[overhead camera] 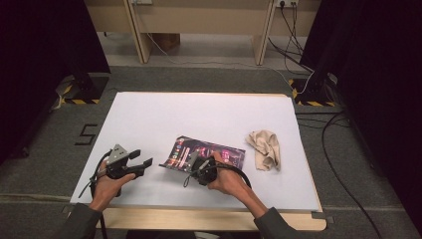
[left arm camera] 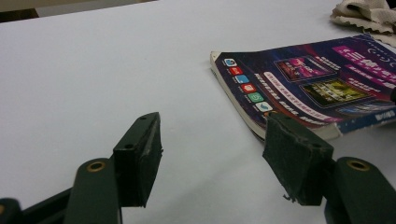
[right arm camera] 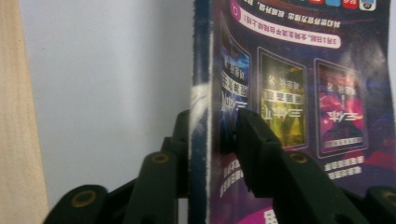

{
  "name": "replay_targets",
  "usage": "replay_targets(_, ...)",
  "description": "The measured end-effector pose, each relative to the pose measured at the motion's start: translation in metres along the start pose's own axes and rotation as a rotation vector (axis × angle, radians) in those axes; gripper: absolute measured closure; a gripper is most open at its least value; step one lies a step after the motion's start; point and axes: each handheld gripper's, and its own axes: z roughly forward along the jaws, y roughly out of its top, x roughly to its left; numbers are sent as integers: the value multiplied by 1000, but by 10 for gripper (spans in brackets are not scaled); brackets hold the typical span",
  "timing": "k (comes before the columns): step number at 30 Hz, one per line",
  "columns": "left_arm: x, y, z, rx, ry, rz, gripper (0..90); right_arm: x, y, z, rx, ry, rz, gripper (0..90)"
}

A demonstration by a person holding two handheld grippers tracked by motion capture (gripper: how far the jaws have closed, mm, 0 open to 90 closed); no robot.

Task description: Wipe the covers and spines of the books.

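A thin book with a dark purple cover (overhead camera: pixel 219 152) lies flat near the front middle of the white table (overhead camera: pixel 199 114). My right gripper (overhead camera: pixel 196 162) is at the book's near left part. In the right gripper view the book's edge (right arm camera: pixel 201 70) stands between the jaws of my right gripper (right arm camera: pixel 215 130), with a narrow gap at the pad over the cover. My left gripper (overhead camera: pixel 142 159) rests low over the table to the left of the book, open and empty. In the left gripper view my left gripper (left arm camera: pixel 212 158) points at the book's corner (left arm camera: pixel 317 88).
A crumpled beige cloth (overhead camera: pixel 266 147) lies to the right of the book and shows behind it as the cloth (left arm camera: pixel 364 11). The table's wooden front edge (right arm camera: pixel 18 116) is close to my right gripper. Black stands and cables (overhead camera: pixel 343 149) are on the floor around the table.
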Motion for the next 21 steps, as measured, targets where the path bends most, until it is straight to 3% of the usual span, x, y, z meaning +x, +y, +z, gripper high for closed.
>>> replay_targets(2,0,0,1,3,-3,-3,362,1,-2,2,-10,12,28,629)
replay_targets(4,-1,-1,1,5,-6,-8,361,3,-4,4,-6,18,16,597)
replay_targets(9,-1,-2,2,17,-11,-3,359,8,-7,9,-18,28,50,525)
replay_targets(13,-2,-2,2,22,-13,-3,358,11,-8,9,-21,15,50,507)
replay_targets(15,-2,-2,2,23,-14,-3,356,10,-9,10,-27,17,75,460)
replay_targets(21,-3,-3,2,29,-16,-2,354,8,-15,9,-77,111,159,365)
